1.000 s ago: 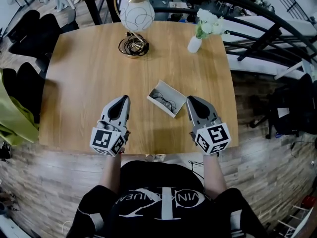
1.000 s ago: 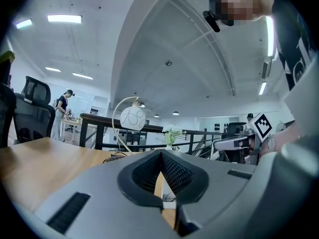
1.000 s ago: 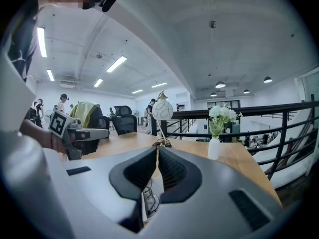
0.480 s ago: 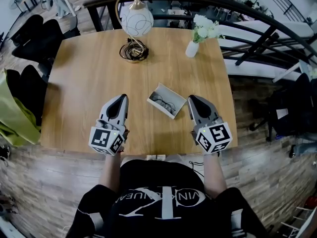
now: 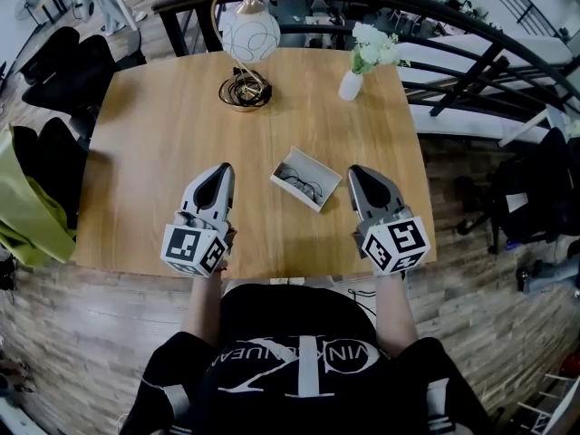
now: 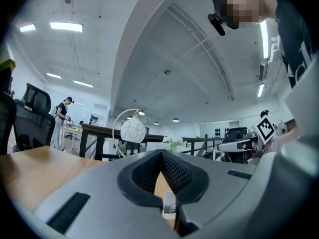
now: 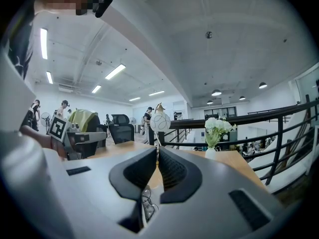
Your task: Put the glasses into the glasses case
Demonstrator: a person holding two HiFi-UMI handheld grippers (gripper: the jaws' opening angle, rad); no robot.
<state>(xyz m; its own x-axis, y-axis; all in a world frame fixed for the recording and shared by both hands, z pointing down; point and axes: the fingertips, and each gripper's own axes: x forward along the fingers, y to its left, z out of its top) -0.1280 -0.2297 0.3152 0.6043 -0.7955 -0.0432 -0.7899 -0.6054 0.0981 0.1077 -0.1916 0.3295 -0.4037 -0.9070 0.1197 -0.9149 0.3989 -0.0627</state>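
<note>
Dark-framed glasses (image 5: 303,187), apparently inside open white rectangular case (image 5: 319,164) on wooden table (image 5: 163,125); left gripper (image 5: 223,167) and right gripper (image 5: 355,169) flank it, jaws pressed together, empty.

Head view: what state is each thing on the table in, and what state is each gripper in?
glasses case: open, lying flat.
glasses: lying inside the case.
left gripper: shut, empty.
right gripper: shut, empty.
lamp: upright.
vase: upright.
</note>
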